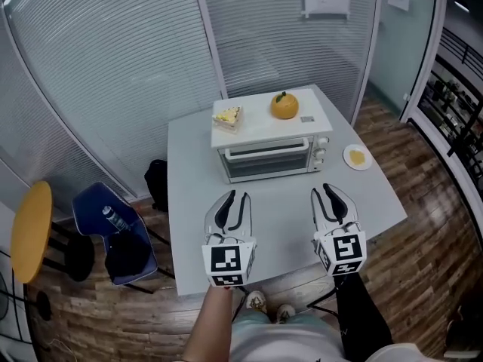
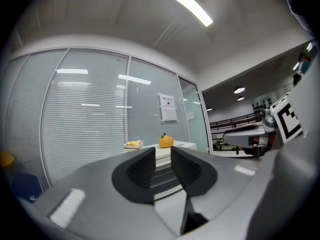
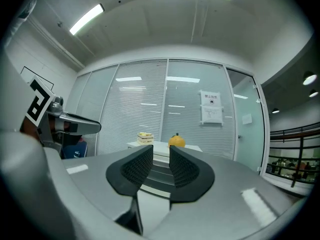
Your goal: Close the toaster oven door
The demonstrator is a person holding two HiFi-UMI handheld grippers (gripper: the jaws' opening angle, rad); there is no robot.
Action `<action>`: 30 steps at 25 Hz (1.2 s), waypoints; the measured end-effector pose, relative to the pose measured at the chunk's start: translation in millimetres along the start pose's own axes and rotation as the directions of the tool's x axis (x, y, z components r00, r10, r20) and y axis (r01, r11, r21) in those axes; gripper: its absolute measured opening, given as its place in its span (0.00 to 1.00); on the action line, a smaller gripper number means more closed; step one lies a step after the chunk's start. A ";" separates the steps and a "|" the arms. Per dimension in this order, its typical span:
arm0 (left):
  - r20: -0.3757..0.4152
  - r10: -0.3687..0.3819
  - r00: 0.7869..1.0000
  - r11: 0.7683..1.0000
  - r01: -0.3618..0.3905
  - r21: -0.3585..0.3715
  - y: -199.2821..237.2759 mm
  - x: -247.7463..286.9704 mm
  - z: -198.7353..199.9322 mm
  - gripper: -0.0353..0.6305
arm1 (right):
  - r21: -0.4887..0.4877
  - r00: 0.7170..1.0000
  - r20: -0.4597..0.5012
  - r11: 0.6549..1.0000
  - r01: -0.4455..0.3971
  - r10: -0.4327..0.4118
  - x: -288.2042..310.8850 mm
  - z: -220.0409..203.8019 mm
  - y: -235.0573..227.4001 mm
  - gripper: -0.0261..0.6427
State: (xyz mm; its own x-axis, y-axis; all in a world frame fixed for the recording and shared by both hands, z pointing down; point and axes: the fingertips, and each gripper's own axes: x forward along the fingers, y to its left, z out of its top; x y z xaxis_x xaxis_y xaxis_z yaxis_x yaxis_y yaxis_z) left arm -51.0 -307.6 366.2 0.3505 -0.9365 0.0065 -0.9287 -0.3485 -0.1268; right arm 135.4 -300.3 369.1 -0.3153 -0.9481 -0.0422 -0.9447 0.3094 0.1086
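Toaster oven point(image 1: 270, 155) dead ahead of me, long side crosswise | left gripper point(image 1: 232, 197) and right gripper point(image 1: 329, 191) both released, empty | neither nearer

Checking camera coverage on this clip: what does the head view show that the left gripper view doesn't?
Head view only: the small plate right of the toaster oven, the oven's shut door and knobs, and the person's shoes. Left gripper view only: the ceiling light strip, and the left gripper seen head-on, jaws apart, nothing between them. Both: the toaster oven, the orange and layered slice on top, and the right gripper.
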 end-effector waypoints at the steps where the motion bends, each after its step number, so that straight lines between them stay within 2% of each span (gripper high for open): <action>1: -0.002 0.007 1.000 1.000 -0.007 -0.004 -3.1 -5.1 -0.2 0.26 | 0.001 1.000 0.001 1.000 -0.005 0.005 -4.9 -0.9 -0.5 0.16; 11: 0.026 0.012 1.000 0.999 -0.011 -0.034 -30.2 -28.3 5.8 0.26 | 0.020 0.998 -0.004 0.998 -0.055 0.055 -32.2 -2.7 -3.7 0.16; 12: 0.026 0.008 1.000 0.999 -0.008 -0.032 -32.3 -29.4 6.4 0.23 | 0.020 0.998 -0.005 0.998 -0.058 0.058 -33.8 -2.1 -3.8 0.15; 13: 0.026 0.004 1.000 0.999 -0.003 -0.033 -34.3 -30.2 6.5 0.15 | 0.020 0.998 -0.006 0.998 -0.059 0.059 -35.3 -1.4 -4.2 0.08; 14: 0.024 -0.001 1.000 0.999 0.002 -0.035 -35.9 -30.7 5.7 0.14 | 0.020 0.998 -0.006 0.998 -0.059 0.059 -36.5 -1.0 -4.6 0.04; 21: 0.007 0.007 1.000 1.000 -0.006 -0.023 -35.2 -33.3 2.3 0.14 | 0.031 0.997 -0.040 0.997 -0.067 0.068 -38.3 -10.1 -4.5 0.04; 30: 0.004 0.011 1.000 1.000 -0.011 -0.013 -33.7 -30.1 0.2 0.14 | 0.023 0.998 -0.024 0.998 -0.063 0.064 -34.2 -5.0 -7.0 0.04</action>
State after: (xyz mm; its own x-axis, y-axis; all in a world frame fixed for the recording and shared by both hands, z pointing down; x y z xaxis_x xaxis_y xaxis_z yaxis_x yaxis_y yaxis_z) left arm -30.2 -267.7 370.1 0.3408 -0.9401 0.0013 -0.9340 -0.3387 -0.1137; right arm 153.3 -270.5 374.8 -0.3728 -0.9278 -0.0112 -0.9247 0.3704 0.0882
